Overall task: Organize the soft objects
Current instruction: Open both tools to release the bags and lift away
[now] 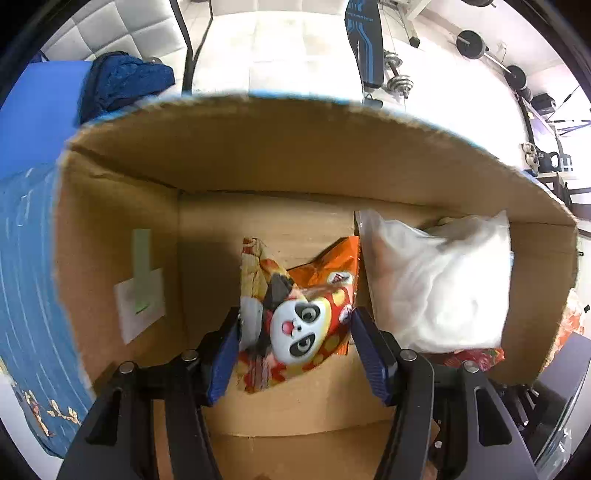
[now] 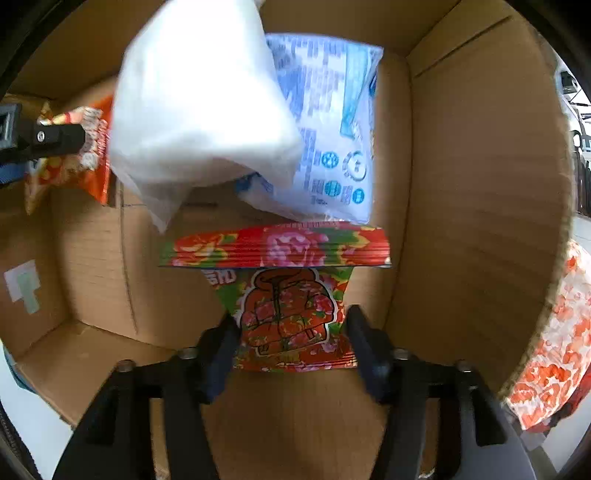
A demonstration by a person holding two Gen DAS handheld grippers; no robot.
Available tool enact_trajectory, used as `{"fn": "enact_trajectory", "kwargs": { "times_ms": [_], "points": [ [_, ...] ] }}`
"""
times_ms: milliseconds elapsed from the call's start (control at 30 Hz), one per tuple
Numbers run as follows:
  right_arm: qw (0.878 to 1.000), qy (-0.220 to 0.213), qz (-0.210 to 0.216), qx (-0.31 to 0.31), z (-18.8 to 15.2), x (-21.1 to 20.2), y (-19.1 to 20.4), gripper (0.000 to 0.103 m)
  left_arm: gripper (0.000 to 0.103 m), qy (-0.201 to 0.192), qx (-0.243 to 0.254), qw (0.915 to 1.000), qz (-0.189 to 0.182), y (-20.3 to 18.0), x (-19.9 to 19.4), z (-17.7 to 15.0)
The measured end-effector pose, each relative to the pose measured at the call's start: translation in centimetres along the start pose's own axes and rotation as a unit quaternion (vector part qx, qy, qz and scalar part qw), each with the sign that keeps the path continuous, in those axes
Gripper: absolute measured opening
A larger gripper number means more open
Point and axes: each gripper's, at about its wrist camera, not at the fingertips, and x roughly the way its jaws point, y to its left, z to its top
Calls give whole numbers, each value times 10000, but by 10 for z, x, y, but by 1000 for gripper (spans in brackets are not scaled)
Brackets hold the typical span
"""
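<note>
Beyond the box the floor is of pale glossy tiles (image 1: 280, 40), bright with reflected light. At the left stands a white quilted padded panel (image 1: 110, 26), with a crumpled dark blue cloth (image 1: 125, 79) below it. At the right lie chrome dumbbells (image 1: 397, 72) and a black-plated barbell (image 1: 491, 55), beside a dark upright bench (image 1: 362, 40)

The cardboard box (image 1: 295, 155) is matt brown corrugated board, its cut rim rough and fluted. The panda snack packet (image 1: 295, 317), lower centre, is glossy crinkled foil. At right, the white pillow pack (image 1: 439, 284) looks like soft wadding under thin clear film. In the right wrist view, the floral packet (image 2: 284, 317) is shiny printed plastic with a ribbed seal. Both tongs are matt black plastic with metal pins.
</note>
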Motion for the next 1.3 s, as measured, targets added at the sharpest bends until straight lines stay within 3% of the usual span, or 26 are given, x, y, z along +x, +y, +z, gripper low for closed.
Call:
{"fn": "enact_trajectory", "kwargs": {
  "times_ms": [167,267,333,433,500,600,633,767,1300],
  "points": [
    [9994,-226,259,71,-19,-22,-1,70,62,-191,-3,9998,36,8,-21,-12],
    [9988,-435,225,26,-31,-43,-3,70,62,-329,-29,9995,-13,10,-40,-22],
    [9982,-554,203,47,-36,-53,-4,79,62,-436,-34,9990,-65,8,-52,-31],
    [9969,-763,191,69,-48,-72,-8,80,64,-653,12,9978,-110,13,-72,-48],
    [9955,-936,159,86,-58,-82,-7,82,71,-823,71,9966,-84,12,-81,-59],
    [9922,-1199,300,143,-71,-93,-9,101,87,-1117,226,9935,7,1,-92,-84],
    [9909,-1286,368,158,-76,-97,-8,103,91,-1220,257,9922,81,-2,-97,-93],
    [9873,-1529,393,188,-105,-108,-5,103,99,-1516,296,9879,137,-1,-108,-123],
    [9664,-2493,613,-135,-203,-162,-19,103,100,-2590,-91,9644,531,-12,-164,-235]
  ]
}}
